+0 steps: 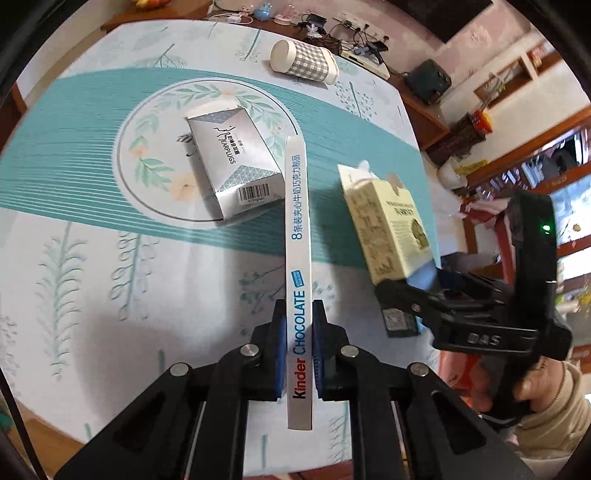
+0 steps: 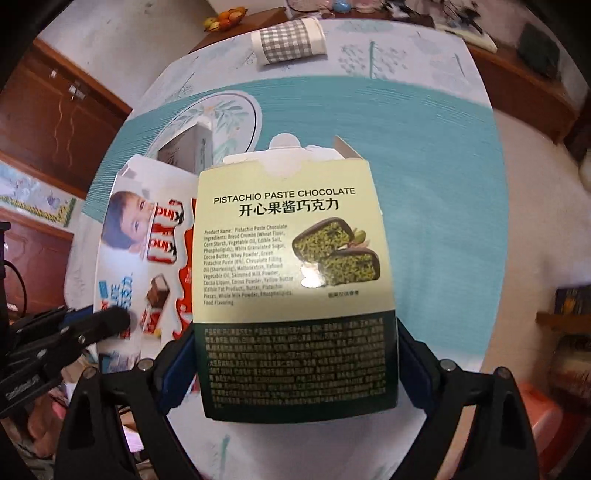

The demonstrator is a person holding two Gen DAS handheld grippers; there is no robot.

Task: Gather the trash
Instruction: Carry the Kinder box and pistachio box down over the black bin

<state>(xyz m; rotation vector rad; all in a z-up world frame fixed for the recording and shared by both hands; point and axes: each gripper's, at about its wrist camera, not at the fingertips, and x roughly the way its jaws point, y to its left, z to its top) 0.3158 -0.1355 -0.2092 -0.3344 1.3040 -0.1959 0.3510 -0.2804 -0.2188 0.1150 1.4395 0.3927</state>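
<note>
My left gripper (image 1: pixel 299 347) is shut on a flat white Kinder chocolate box (image 1: pixel 298 258), held on edge above the table; its printed face shows in the right wrist view (image 2: pixel 147 258). My right gripper (image 2: pixel 295 365) is shut on a pale green pistachio chocolate box (image 2: pixel 291 266) with an open top flap, held above the table; it also shows in the left wrist view (image 1: pixel 388 225), to the right of the Kinder box. A silver earplugs box (image 1: pixel 232 166) lies on the round leaf print. A checked paper cup (image 1: pixel 304 62) lies on its side at the far end.
The table (image 1: pixel 92 258) has a white and teal cloth with leaf prints. A cabinet top with cables and small devices (image 1: pixel 351 29) runs behind it. A fruit bowl (image 2: pixel 225 18) sits at the back left. Shelves (image 1: pixel 517 74) stand to the right.
</note>
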